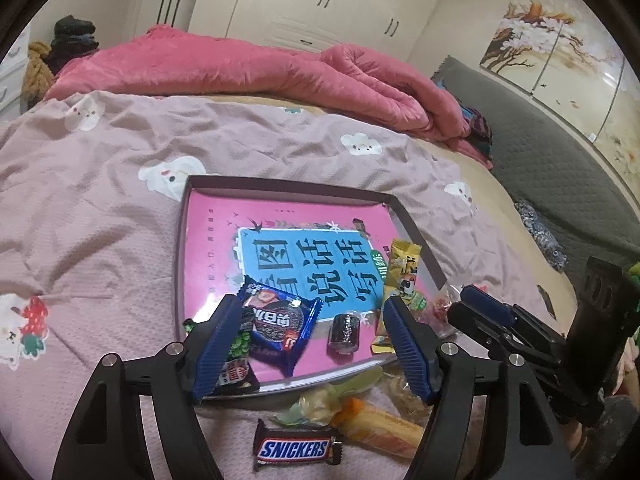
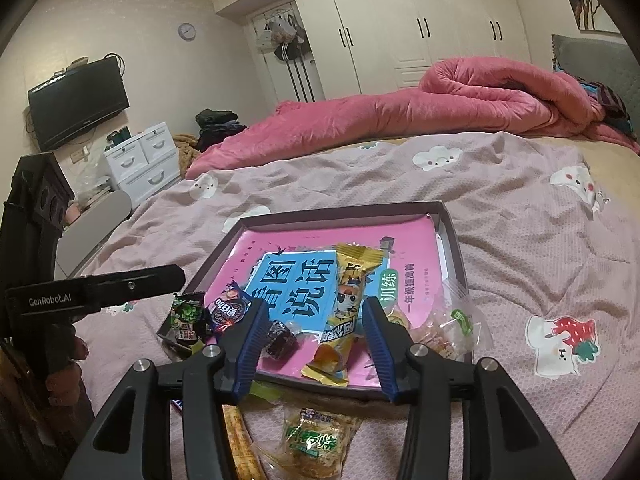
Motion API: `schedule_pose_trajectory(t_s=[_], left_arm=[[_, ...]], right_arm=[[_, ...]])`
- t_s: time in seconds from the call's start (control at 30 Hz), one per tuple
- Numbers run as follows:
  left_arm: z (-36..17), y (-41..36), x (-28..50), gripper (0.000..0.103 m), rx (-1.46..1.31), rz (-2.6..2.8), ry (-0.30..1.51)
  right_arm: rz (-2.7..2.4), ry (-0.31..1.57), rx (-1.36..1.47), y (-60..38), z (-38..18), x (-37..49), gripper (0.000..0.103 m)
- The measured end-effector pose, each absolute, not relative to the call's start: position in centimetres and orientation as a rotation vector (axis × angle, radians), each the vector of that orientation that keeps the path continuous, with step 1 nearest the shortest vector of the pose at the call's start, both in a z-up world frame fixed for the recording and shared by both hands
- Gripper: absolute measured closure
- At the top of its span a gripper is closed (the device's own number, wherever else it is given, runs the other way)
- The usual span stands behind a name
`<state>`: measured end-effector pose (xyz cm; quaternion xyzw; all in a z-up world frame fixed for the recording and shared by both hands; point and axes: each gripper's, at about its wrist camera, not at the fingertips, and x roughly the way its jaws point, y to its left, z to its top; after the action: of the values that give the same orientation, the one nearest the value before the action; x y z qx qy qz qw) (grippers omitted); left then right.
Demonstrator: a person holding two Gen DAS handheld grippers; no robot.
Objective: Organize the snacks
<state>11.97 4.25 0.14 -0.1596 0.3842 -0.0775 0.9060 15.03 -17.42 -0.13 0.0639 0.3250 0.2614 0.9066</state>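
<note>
A shallow tray (image 1: 280, 185) with a pink book as its floor lies on the bed. In it are a blue cookie packet (image 1: 276, 322), a green-black packet (image 1: 236, 356), a small dark candy (image 1: 344, 330) and a yellow packet (image 1: 400, 276). My left gripper (image 1: 312, 300) is open and empty over the tray's near edge. A Snickers bar (image 1: 296, 449) and an orange wafer packet (image 1: 380, 428) lie on the sheet below it. My right gripper (image 2: 316, 304) is open and empty over the yellow packet (image 2: 348, 300). A green-labelled cake packet (image 2: 316, 436) lies beneath it, outside the tray (image 2: 340, 210).
The pink patterned sheet (image 1: 100, 208) covers the bed. A rolled pink quilt (image 1: 280, 72) lies along the far side. A clear bag of sweets (image 2: 448, 328) rests on the tray's right edge. White drawers (image 2: 144, 160) and a TV (image 2: 76, 100) stand left of the bed.
</note>
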Motion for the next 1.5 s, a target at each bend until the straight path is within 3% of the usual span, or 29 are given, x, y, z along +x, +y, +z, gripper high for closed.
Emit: schedule_pose_trajectory(t_s=[0.73, 1.5], left_arm=[[1.1, 4.3, 10.0, 0.028, -0.299, -0.142, 0.783], [-1.9, 5.2, 8.2, 0.028, -0.292, -0.072, 0.946]], right_arm=[[0.561, 0.631, 0.12, -18.2, 1.4, 13.1, 0.054], [0.698, 0.665, 0.007, -15.3, 1.4, 10.4, 0.05]])
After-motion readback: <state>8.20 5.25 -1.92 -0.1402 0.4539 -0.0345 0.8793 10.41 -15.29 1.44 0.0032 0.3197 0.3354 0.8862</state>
